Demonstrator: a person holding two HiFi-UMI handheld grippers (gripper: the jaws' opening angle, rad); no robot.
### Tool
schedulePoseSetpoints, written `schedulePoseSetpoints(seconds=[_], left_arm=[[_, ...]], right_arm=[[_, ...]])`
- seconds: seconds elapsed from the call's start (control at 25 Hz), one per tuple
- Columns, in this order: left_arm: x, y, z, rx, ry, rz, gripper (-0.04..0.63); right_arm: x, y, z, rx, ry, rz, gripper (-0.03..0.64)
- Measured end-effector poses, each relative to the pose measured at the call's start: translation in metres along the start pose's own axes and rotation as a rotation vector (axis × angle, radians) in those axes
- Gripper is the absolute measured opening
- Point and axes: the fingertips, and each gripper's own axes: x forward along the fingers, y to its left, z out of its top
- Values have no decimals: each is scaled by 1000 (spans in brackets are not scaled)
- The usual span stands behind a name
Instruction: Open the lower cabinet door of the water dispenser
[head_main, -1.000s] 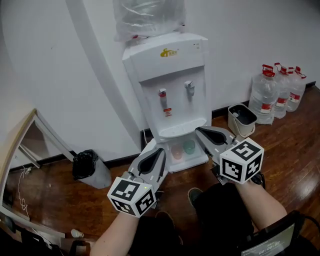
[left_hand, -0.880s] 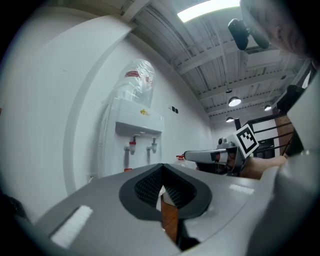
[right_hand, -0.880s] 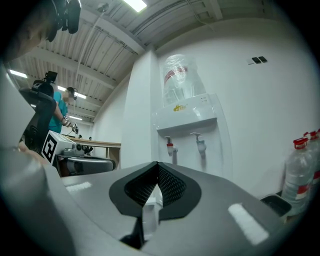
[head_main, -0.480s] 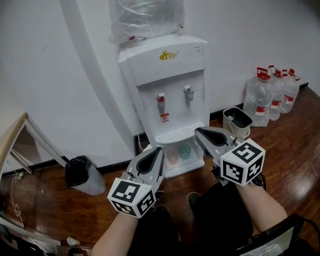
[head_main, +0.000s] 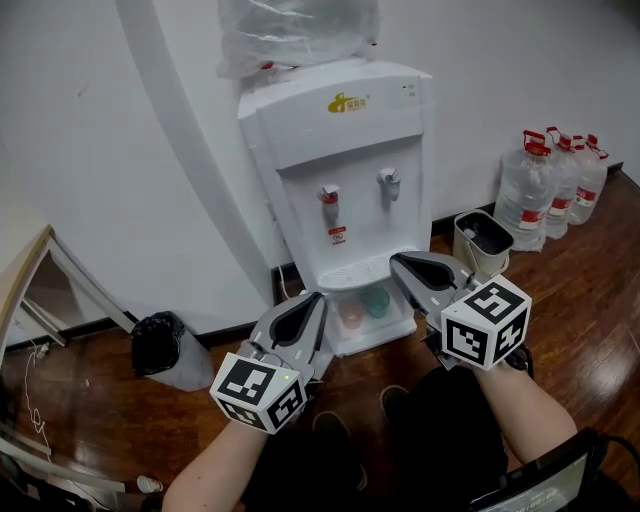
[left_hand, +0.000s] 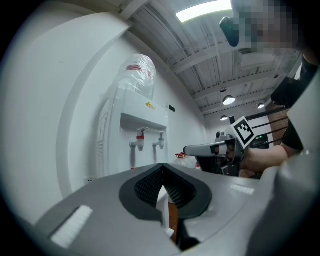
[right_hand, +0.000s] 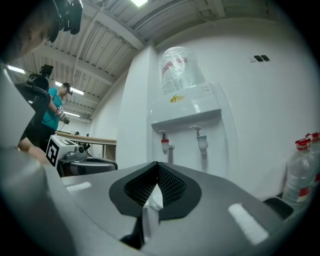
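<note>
The white water dispenser (head_main: 340, 150) stands against the wall with a bagged bottle on top and a red and a blue tap. Its lower cabinet (head_main: 392, 322) shows an orange cup (head_main: 351, 313) and a green cup (head_main: 377, 299); I cannot tell how its door stands. My left gripper (head_main: 312, 300) is shut and empty, pointing level at the dispenser's lower left. My right gripper (head_main: 397, 262) is shut and empty, its tips in front of the drip tray. In the left gripper view its gripper (left_hand: 162, 167) faces the dispenser (left_hand: 140, 125), and so does the right gripper (right_hand: 157, 165) with the dispenser (right_hand: 185, 115).
Several large water bottles (head_main: 560, 185) and an open-topped beige bin (head_main: 483, 240) stand on the wooden floor to the right of the dispenser. A black bagged bin (head_main: 160, 345) and a slanted wooden frame (head_main: 30, 280) are to the left. Another person (right_hand: 50, 112) stands far off.
Both grippers have moved a little closer to the dispenser, which now looks slightly larger. Both pairs of jaws stay shut.
</note>
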Motion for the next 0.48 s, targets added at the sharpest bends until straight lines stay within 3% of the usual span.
schedulePoseSetpoints(seconds=[0.32,0.48], left_arm=[[2,17,0,10,5,31,-5],[1,30,-7,-13,5,88,3]], right_arm=[[15,1,9,6,-24,22,3],[19,3,7,-19,-22,38,3]])
